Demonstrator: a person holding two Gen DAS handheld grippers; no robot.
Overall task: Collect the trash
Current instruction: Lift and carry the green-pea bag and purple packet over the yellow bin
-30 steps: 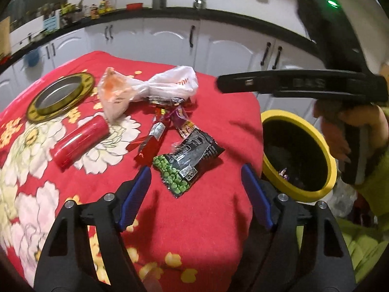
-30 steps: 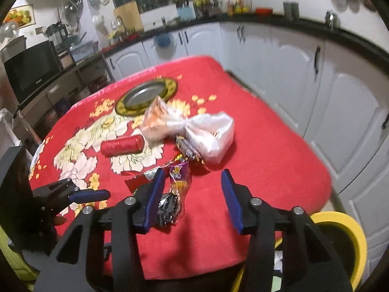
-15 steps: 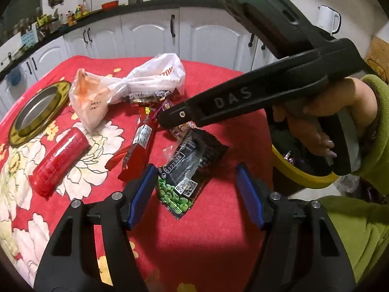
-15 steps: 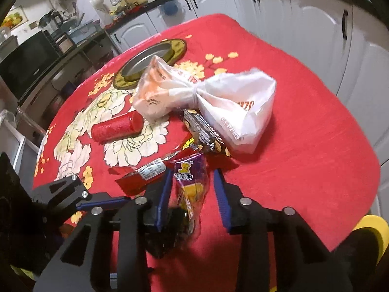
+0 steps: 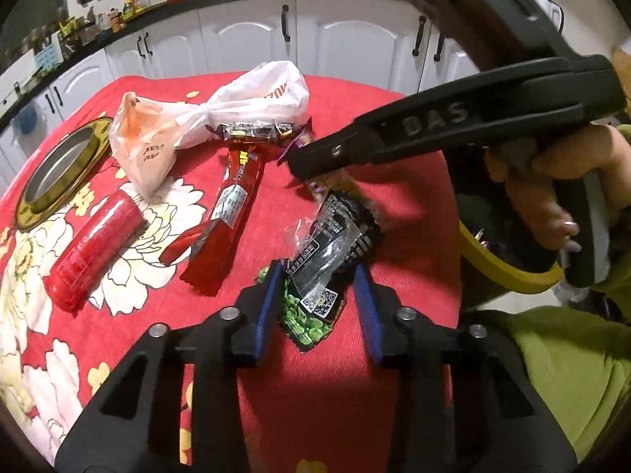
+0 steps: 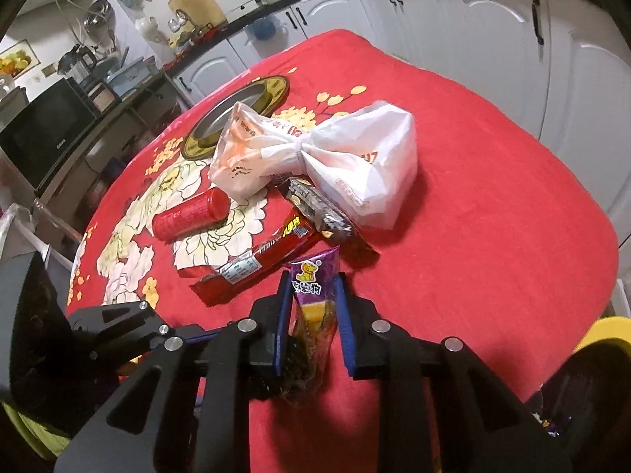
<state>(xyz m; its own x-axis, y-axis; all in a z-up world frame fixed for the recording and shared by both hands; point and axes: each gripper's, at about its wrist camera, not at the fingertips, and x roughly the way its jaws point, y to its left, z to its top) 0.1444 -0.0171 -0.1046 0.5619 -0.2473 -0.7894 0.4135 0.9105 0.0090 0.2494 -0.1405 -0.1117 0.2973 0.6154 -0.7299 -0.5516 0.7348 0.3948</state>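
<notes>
Wrappers lie on a red flowered tablecloth. My left gripper (image 5: pixel 317 307) has its blue pads either side of a black pea-snack packet (image 5: pixel 327 264), jaws narrowed but a gap still shows. My right gripper (image 6: pixel 313 315) has its pads close around a purple snack wrapper (image 6: pixel 313 291), narrow gaps on both sides; it also shows from the side in the left wrist view (image 5: pixel 311 161). A red wrapper (image 5: pixel 232 216), a dark candy wrapper (image 5: pixel 252 132), a knotted white plastic bag (image 5: pixel 221 118) and a red tube (image 5: pixel 94 248) lie beyond.
A yellow-rimmed bin (image 5: pixel 508 272) stands beside the table's right edge; its rim shows in the right wrist view (image 6: pixel 607 327). A gold-rimmed metal plate (image 5: pixel 59 173) sits at the far left. White kitchen cabinets (image 5: pixel 335 39) stand behind.
Both grippers have moved forward and down onto the wrappers and narrowed their jaws: the left around the pea-snack packet, the right around the purple wrapper.
</notes>
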